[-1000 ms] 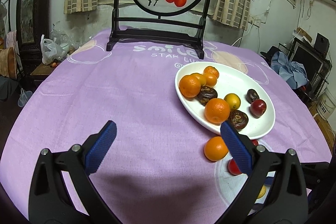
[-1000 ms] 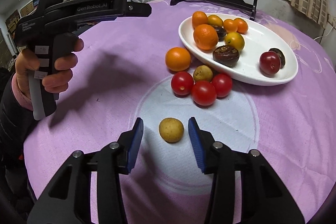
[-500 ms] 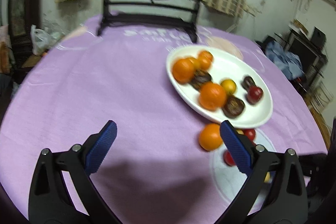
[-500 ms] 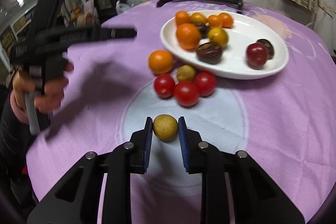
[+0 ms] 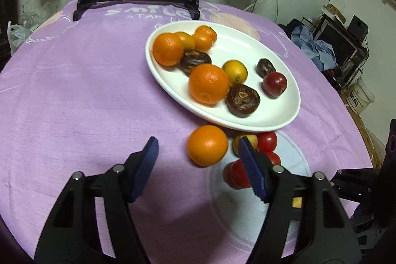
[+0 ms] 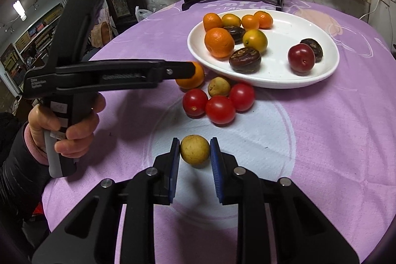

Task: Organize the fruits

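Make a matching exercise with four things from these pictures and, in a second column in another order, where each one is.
Things:
1. dark red plum
2. tan round fruit
3. loose orange
4. three red tomatoes

Places:
A. on the cloth, ahead of the open left gripper
B. between the pads of the right gripper
C. on the white plate
D. clustered on the cloth, beside the plate

Pairs: 1-C, 2-B, 3-A, 4-D
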`<state>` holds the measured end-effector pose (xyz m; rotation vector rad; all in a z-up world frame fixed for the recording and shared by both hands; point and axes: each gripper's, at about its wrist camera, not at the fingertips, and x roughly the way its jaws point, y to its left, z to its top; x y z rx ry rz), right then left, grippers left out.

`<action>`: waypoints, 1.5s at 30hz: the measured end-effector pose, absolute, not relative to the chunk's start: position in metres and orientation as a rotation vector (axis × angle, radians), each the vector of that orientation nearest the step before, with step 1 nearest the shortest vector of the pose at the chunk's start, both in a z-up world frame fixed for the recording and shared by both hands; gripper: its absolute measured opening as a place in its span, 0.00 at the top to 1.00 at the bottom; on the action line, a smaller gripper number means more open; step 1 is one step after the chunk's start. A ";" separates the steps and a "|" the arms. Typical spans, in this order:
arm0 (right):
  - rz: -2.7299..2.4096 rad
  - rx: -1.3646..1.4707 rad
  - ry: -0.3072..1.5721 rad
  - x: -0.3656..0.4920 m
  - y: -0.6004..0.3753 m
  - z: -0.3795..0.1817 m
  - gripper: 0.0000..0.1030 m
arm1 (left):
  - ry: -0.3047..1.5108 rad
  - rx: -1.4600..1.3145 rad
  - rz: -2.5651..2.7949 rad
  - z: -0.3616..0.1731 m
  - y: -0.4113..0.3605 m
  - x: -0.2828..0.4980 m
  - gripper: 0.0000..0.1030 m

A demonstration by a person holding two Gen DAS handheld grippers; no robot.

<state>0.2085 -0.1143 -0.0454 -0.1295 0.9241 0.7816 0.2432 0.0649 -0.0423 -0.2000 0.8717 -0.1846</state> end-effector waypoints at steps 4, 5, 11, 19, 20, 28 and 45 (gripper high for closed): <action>0.784 -0.129 0.923 0.208 -0.114 -0.045 0.75 | 0.897 -0.197 -0.179 -0.049 0.061 0.249 0.45; 0.783 -0.128 0.922 0.208 -0.114 -0.045 0.75 | 0.900 -0.199 -0.177 -0.049 0.060 0.250 0.46; 0.779 -0.124 0.918 0.209 -0.115 -0.044 0.75 | 0.920 -0.210 -0.217 -0.054 0.054 0.251 0.62; 0.807 -0.039 0.870 0.210 -0.126 -0.032 0.75 | 0.864 -0.204 -0.189 -0.037 0.059 0.234 0.62; 0.802 -0.023 0.837 0.210 -0.129 -0.027 0.75 | 0.826 -0.220 -0.179 -0.028 0.064 0.229 0.62; 0.602 -0.008 0.649 0.258 -0.128 -0.004 0.76 | 0.700 -0.189 -0.112 0.004 0.064 0.259 0.62; 0.540 0.025 0.675 0.334 -0.116 -0.022 0.72 | 0.717 -0.136 -0.090 -0.007 0.042 0.334 0.61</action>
